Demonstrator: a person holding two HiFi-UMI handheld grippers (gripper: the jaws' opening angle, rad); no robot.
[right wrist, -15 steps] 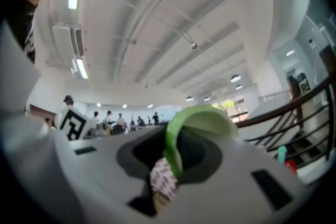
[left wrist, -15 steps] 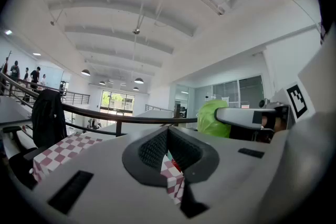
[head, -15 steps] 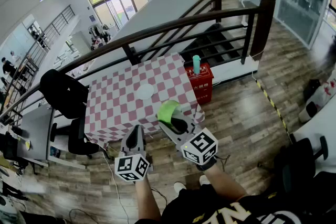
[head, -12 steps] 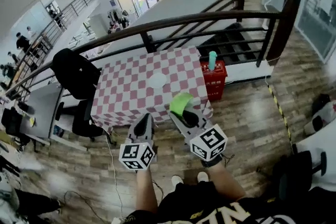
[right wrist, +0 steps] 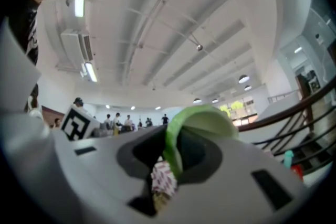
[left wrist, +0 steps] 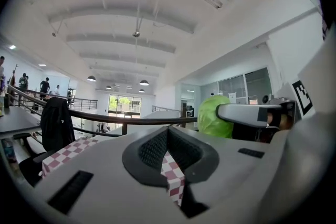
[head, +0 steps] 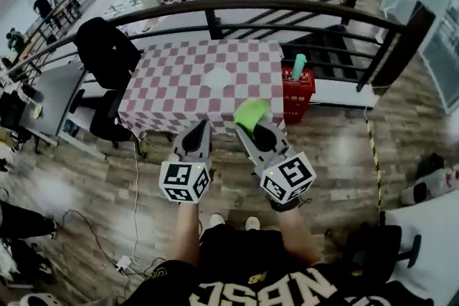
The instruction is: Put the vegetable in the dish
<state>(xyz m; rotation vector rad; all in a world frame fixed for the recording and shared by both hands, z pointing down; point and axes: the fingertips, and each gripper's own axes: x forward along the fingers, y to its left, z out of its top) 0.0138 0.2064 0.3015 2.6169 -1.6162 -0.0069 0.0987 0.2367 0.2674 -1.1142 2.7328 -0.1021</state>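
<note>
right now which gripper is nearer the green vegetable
Right. The right gripper is shut on the green vegetable; the left gripper is shut and empty, off to the vegetable's left, not touching it.

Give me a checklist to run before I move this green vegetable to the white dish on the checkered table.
1. Vegetable held: ok. The right gripper is shut on the green vegetable.
2. Left gripper out of the way: ok. It is shut with nothing between its jaws.
3. Dish ready: ok. It looks empty, near the middle of the checkered table.
4. Vegetable over the dish: not ok. It is at the table's near edge, short of the dish.
5. Path to the dish: ok. Only bare cloth shows between.
6. Grip firmness: cannot tell.
</note>
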